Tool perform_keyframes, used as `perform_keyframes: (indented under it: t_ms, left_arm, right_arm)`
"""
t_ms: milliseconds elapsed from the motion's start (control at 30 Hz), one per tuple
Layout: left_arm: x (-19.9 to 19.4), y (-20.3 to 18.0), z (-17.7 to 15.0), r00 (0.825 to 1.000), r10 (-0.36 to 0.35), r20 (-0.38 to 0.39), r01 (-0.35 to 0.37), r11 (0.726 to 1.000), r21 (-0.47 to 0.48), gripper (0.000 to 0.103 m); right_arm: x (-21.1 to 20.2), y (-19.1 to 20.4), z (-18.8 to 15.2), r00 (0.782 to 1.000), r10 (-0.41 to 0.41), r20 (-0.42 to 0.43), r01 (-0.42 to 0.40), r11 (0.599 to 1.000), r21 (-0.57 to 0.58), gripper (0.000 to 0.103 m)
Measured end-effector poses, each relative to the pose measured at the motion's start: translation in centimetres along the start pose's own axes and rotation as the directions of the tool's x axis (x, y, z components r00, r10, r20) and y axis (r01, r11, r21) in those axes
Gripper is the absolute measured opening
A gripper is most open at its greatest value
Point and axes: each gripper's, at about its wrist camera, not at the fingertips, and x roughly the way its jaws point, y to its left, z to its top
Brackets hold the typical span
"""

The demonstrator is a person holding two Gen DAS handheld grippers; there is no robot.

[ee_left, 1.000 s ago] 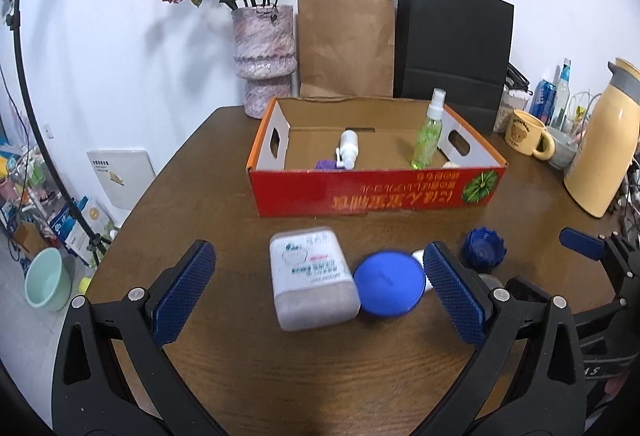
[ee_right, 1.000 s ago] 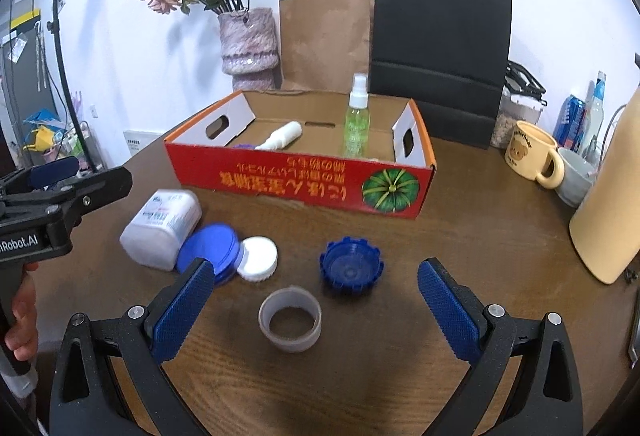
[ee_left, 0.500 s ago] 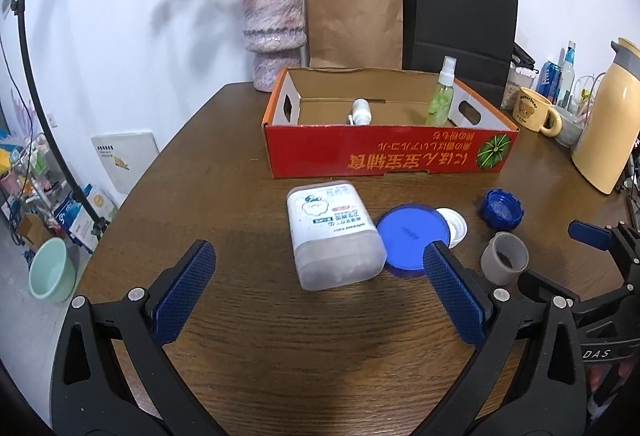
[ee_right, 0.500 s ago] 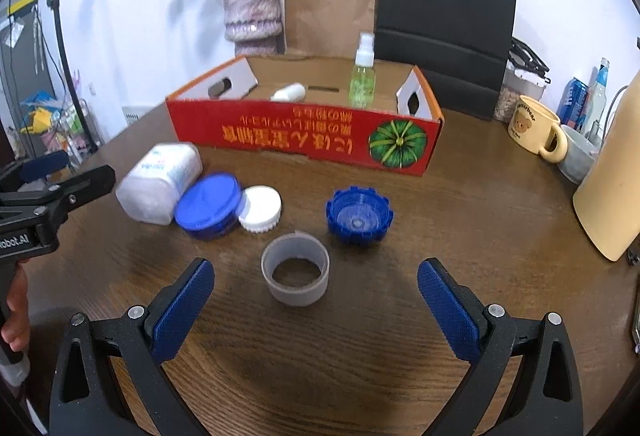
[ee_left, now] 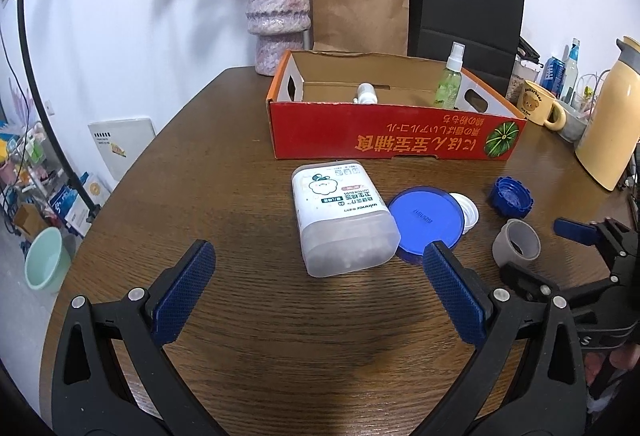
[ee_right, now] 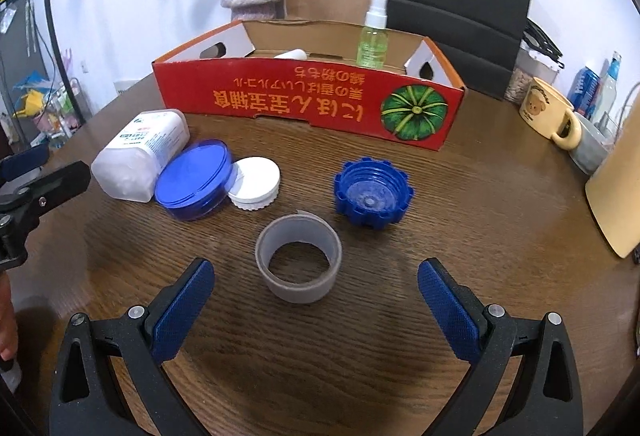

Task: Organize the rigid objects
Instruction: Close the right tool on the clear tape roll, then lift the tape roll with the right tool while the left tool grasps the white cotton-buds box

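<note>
A white cotton-swab box lies on its side on the wooden table, just beyond my open, empty left gripper. Beside it sit a blue round jar, a white cap, a blue ridged cap and a grey tape ring. My right gripper is open and empty, with the grey tape ring just ahead between its fingers. The blue ridged cap, blue jar, white cap and swab box lie beyond. The red cardboard box holds a green spray bottle and a white bottle.
A yellow mug, a cream thermos, cans and bottles stand at the right. A vase of dried roses, a brown paper bag and a black bag stand behind the box.
Both grippers have lowered and pulled back slightly toward the table; the loose objects now appear farther ahead and larger. Nothing was grasped or moved.
</note>
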Motion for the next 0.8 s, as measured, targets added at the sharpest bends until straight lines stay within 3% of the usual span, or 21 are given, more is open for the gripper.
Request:
perform_keyframes:
  t_ms: [67,133,467,800]
  left_arm:
    - [0.2,0.1,0.1,1.000,0.000,-0.005,0.000,1.000,-0.002,0.103]
    - [0.3,0.1,0.1,1.000,0.000,-0.009,0.000,1.000,-0.003,0.103]
    - [0.9,0.2,0.2,1.000,0.011,-0.025,-0.011,1.000,-0.015,0.103]
    - [2.0,0.1,1.0,0.998,0.035,-0.047,-0.037,0.999,-0.034,0.103]
  right_arm:
    - [0.5,0.2,0.2,1.000,0.008,-0.015,-0.008,1.000,-0.005,0.075]
    - [1.2,0.4,0.2,0.999,0.022,-0.039,-0.022,1.000,-0.005,0.048]
    - [-0.4,0.2,0.7,0.998,0.007,0.069,-0.007,1.000,0.005,0.047]
    - [-0.5,-0.4,1.6,0.993,-0.013,0.118,0.012,1.000,0.007,0.047]
